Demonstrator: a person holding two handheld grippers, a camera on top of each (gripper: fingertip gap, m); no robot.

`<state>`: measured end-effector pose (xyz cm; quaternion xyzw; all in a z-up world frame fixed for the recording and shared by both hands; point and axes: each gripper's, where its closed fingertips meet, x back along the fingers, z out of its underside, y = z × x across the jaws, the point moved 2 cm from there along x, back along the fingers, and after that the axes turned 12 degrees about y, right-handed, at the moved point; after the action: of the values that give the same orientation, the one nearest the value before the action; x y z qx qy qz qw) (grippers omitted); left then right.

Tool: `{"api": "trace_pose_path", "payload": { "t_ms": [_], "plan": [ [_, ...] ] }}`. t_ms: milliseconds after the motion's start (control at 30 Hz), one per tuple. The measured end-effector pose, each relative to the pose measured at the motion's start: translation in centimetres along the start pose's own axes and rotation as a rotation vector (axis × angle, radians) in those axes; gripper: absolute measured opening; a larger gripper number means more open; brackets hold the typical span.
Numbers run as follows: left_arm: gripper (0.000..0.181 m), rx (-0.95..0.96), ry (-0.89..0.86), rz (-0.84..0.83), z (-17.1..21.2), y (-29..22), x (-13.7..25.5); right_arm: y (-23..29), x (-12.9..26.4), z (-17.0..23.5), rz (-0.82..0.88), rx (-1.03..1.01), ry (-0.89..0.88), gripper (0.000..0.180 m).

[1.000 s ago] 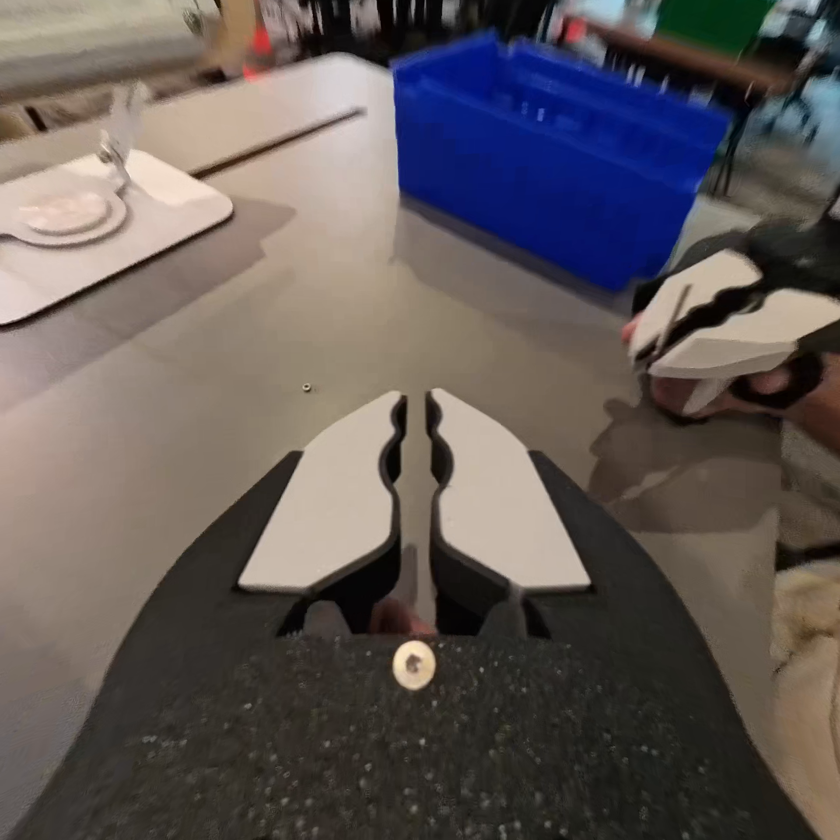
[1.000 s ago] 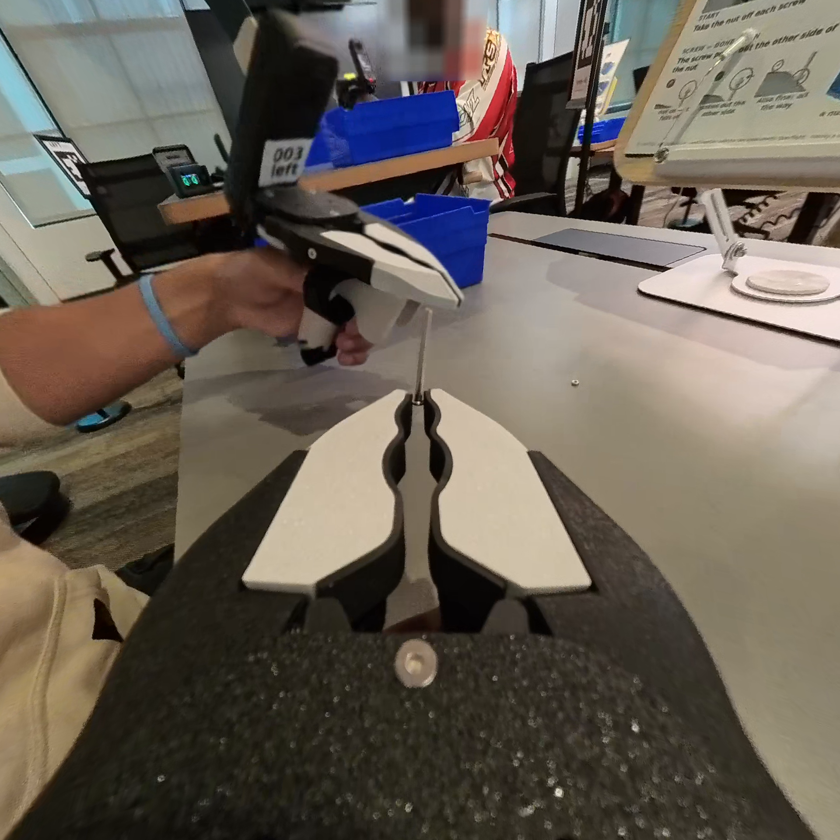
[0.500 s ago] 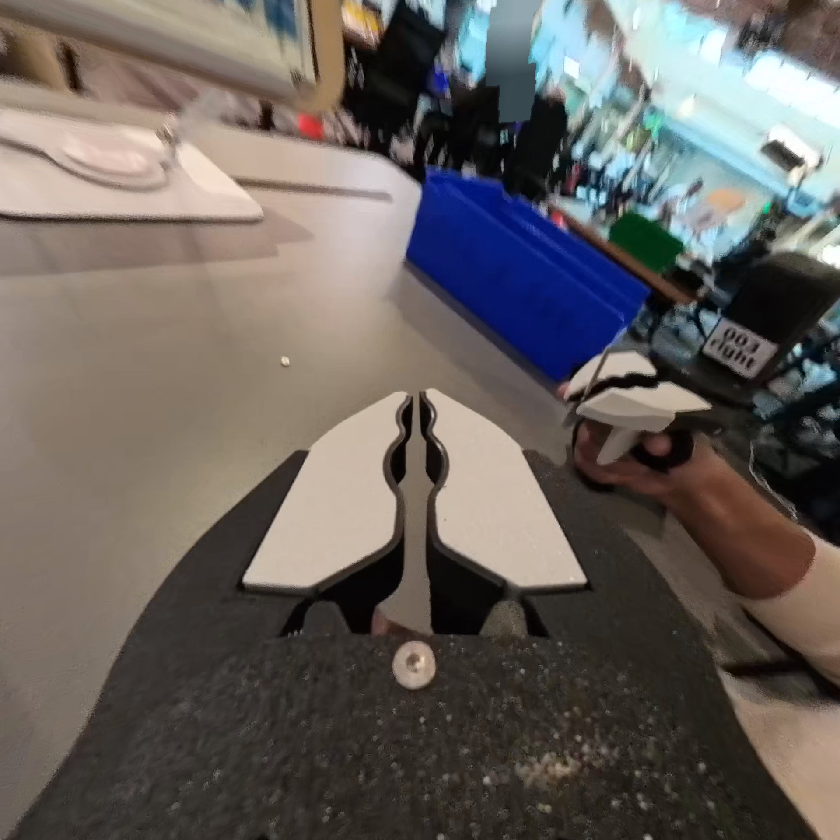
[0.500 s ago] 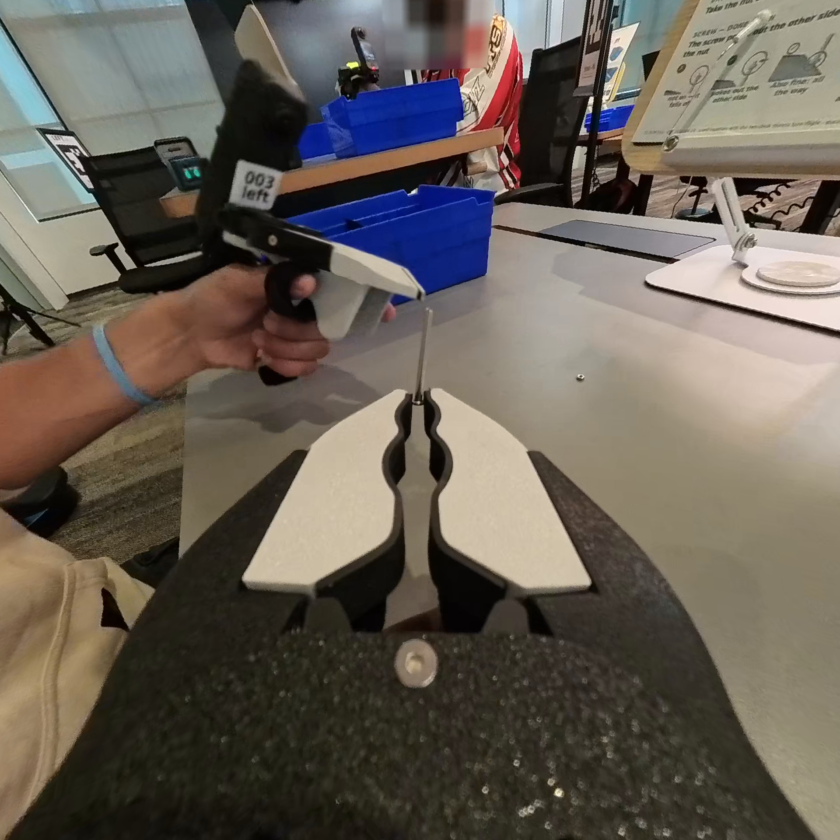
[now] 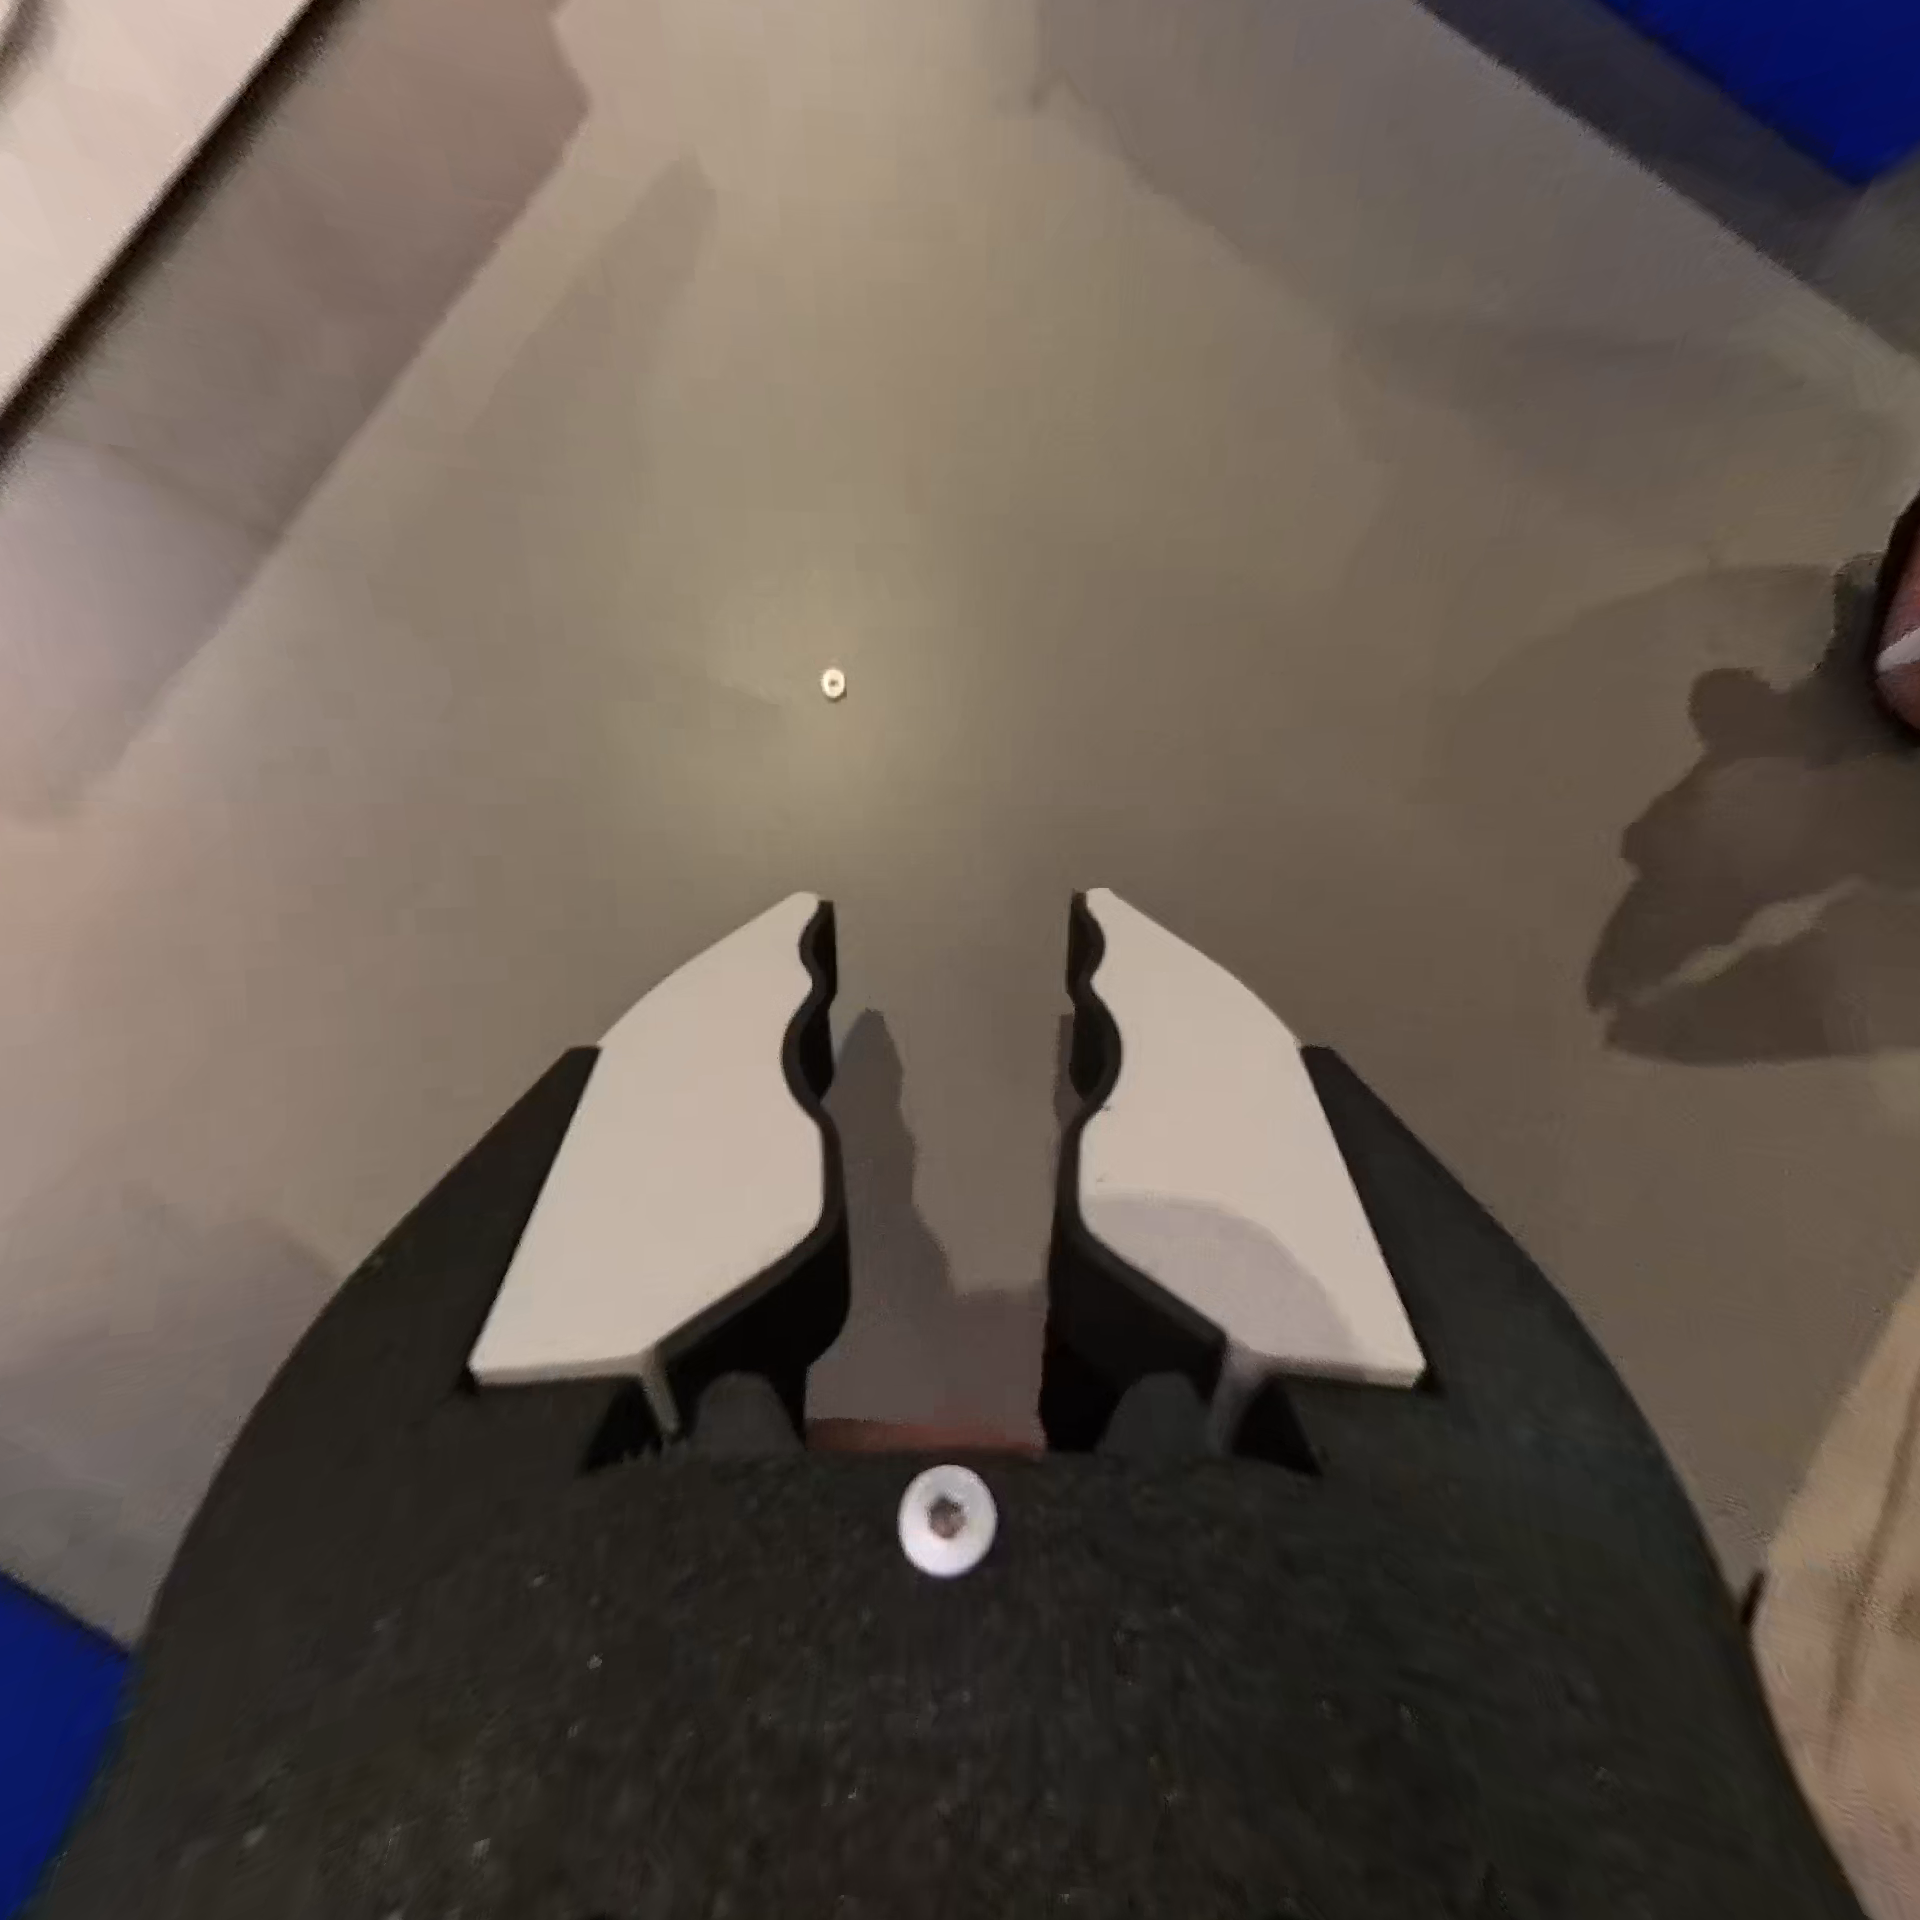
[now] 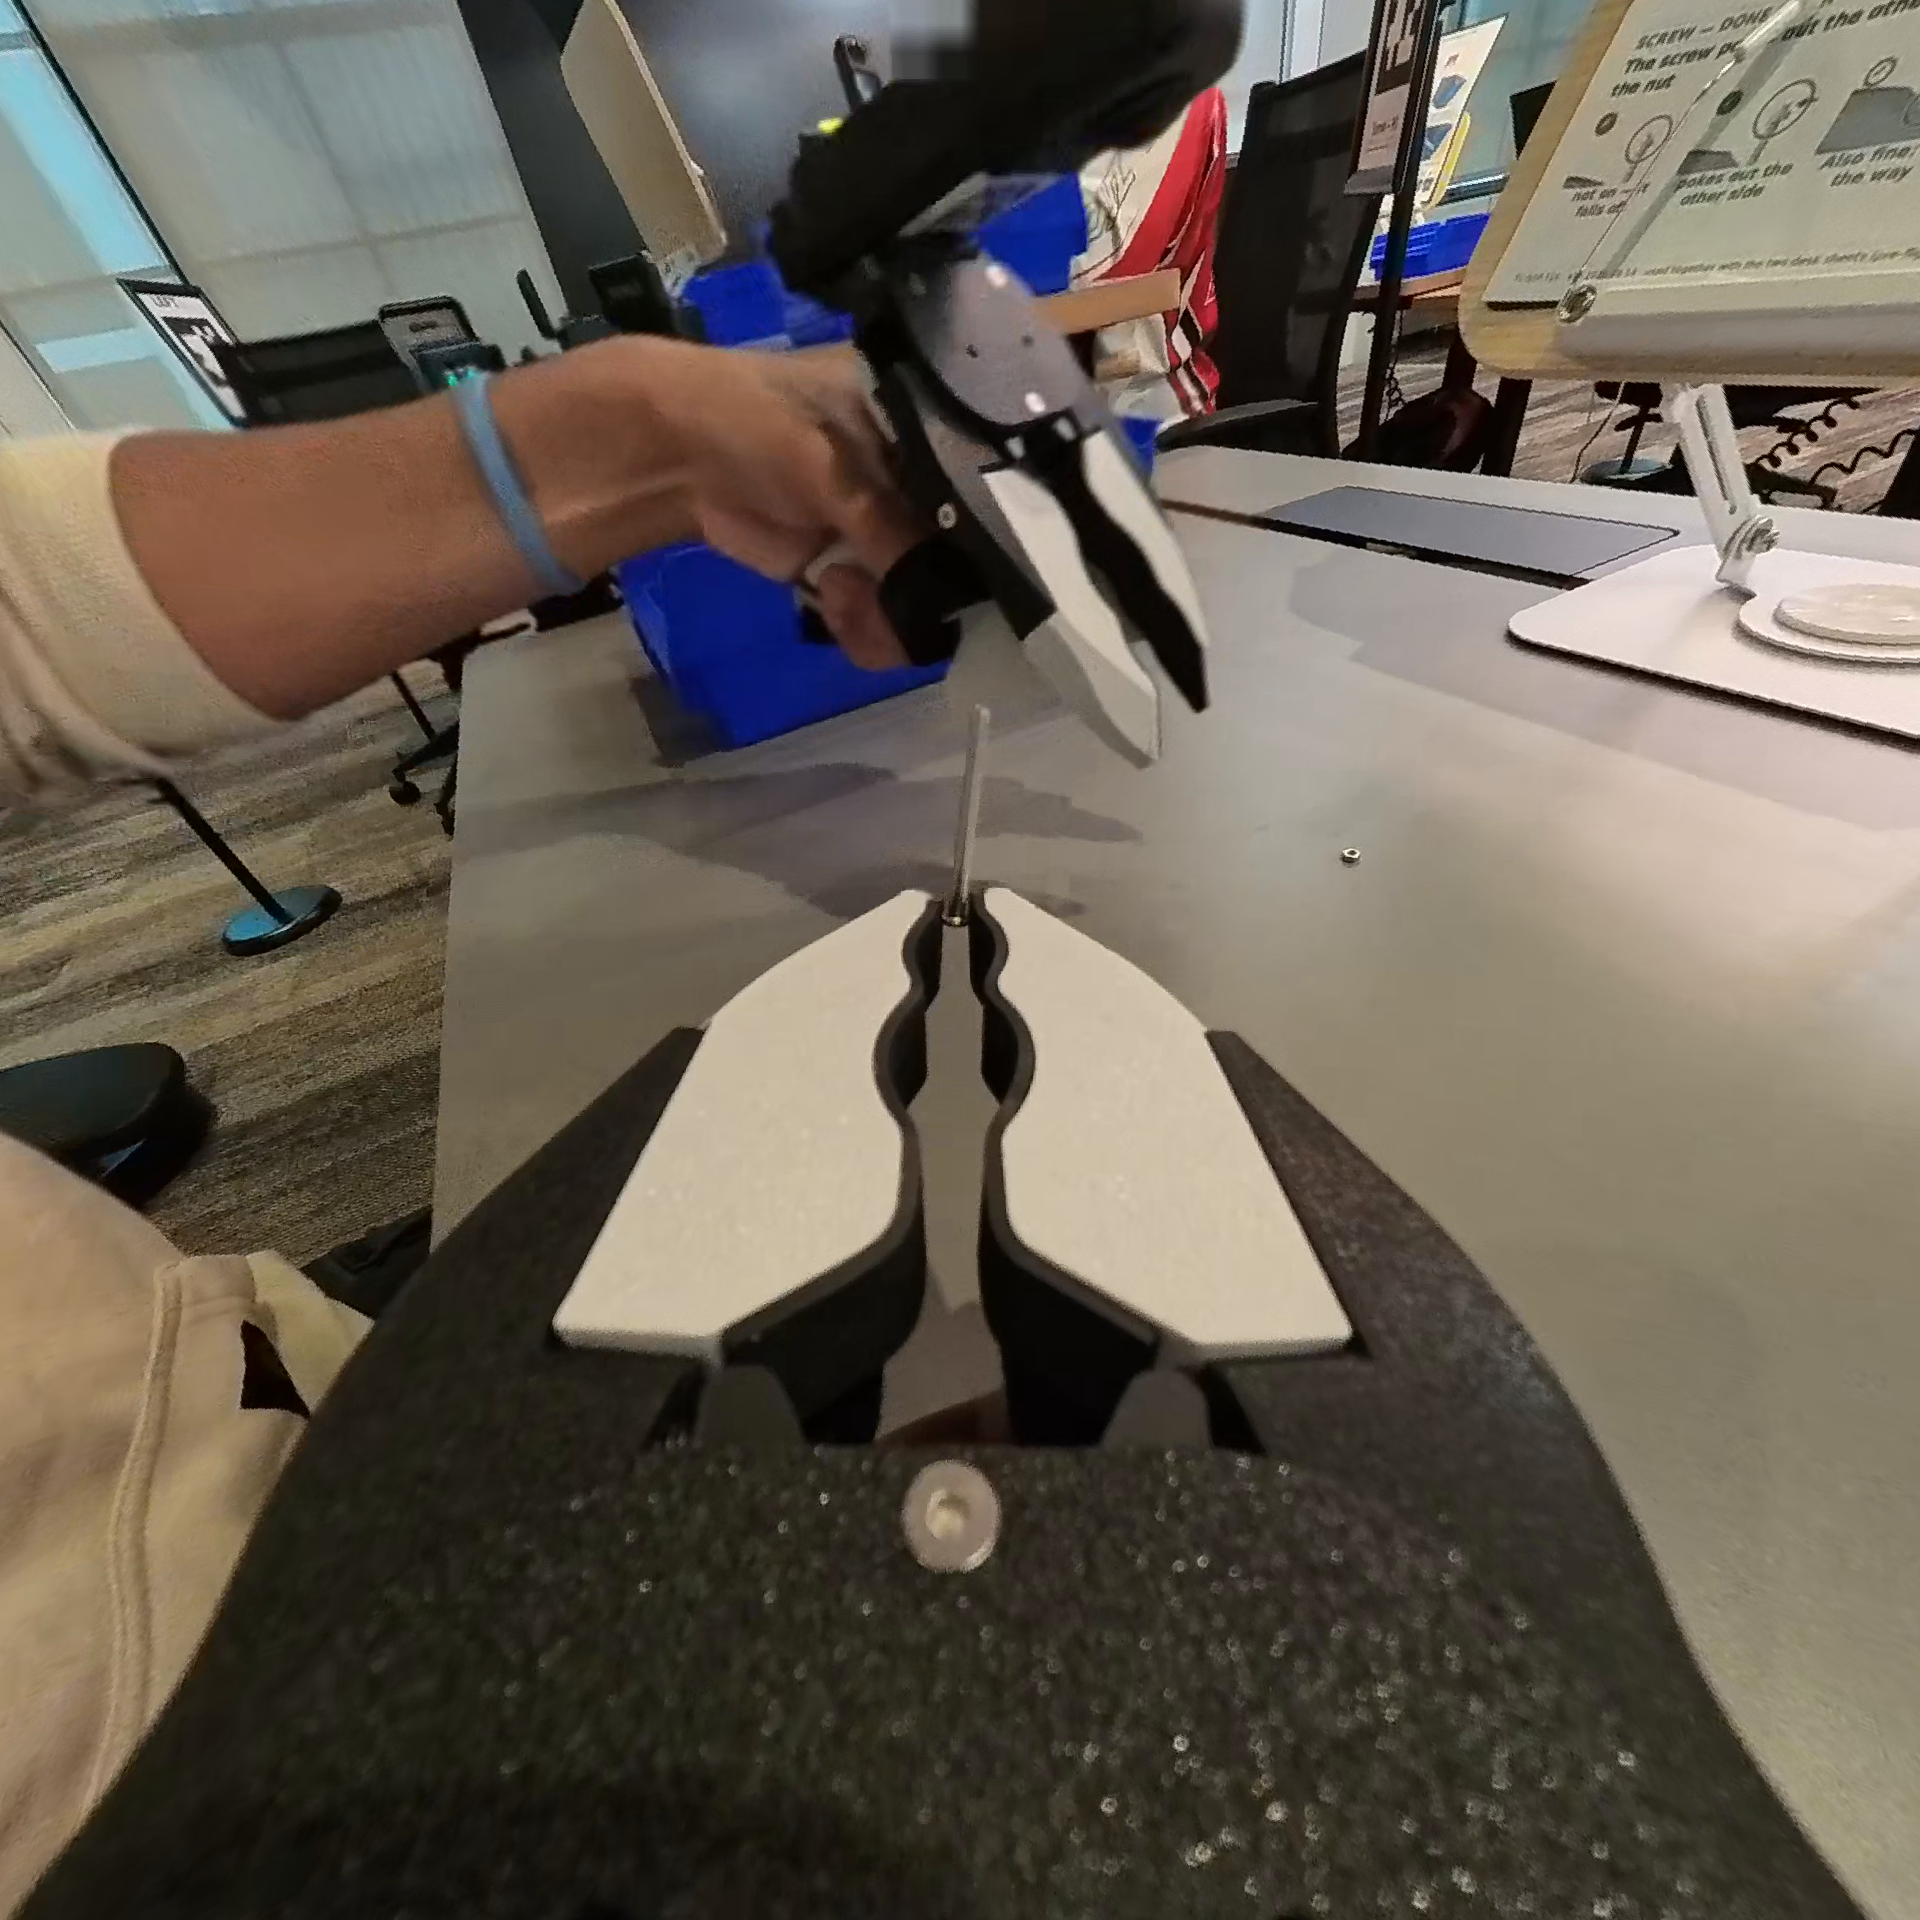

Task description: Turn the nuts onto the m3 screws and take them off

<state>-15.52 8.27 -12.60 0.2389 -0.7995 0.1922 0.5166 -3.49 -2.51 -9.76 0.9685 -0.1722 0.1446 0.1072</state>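
My right gripper (image 6: 957,906) is shut on the head end of a long thin m3 screw (image 6: 970,800), which stands upright above the grey table. A small metal nut (image 5: 832,683) lies loose on the table; it also shows in the right wrist view (image 6: 1350,856), to the right of the screw. My left gripper (image 5: 951,914) is open and empty, tilted down at the table with the nut a short way ahead of its tips. It also shows in the right wrist view (image 6: 1164,696), above and beyond the screw, apart from it.
A blue bin (image 6: 748,644) stands at the table's far left edge. A white stand base (image 6: 1704,644) carrying an instruction board (image 6: 1714,177) sits at the back right. The table's left edge (image 6: 447,935) drops to carpeted floor. A person's sleeve (image 5: 1849,1507) is at the right. To reach the small metal nut (image 5: 832,683) in a straight line is about 8 cm for my left fingers, about 20 cm for my right. My right wrist view (image 6: 1353,870) looks at it from another angle.
My left gripper has opened and swung to point down over the nut. My right gripper has stayed shut on the upright screw.
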Motion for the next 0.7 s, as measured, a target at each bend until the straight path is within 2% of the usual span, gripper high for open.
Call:
{"api": "trace_pose_path", "payload": {
  "t_ms": [33,200,433,700],
  "plan": [
    [0.043,-0.061,0.003,0.030,-0.7,-0.2,-0.1,0.0,0.0,0.0,0.000,0.000,0.000,0.005],
    [0.045,-0.218,0.138,0.027,-2.4,1.1,-1.8,0.1,0.0,0.1,-0.003,0.004,0.005,0.005],
    [0.045,-0.236,0.245,0.043,-3.4,2.0,-4.1,0.0,0.1,0.0,-0.018,-0.015,-0.006,0.004],
    [0.034,-0.327,0.177,0.115,-4.9,0.7,-3.8,0.0,0.1,0.0,-0.021,-0.016,-0.005,0.005]
  ]
}}
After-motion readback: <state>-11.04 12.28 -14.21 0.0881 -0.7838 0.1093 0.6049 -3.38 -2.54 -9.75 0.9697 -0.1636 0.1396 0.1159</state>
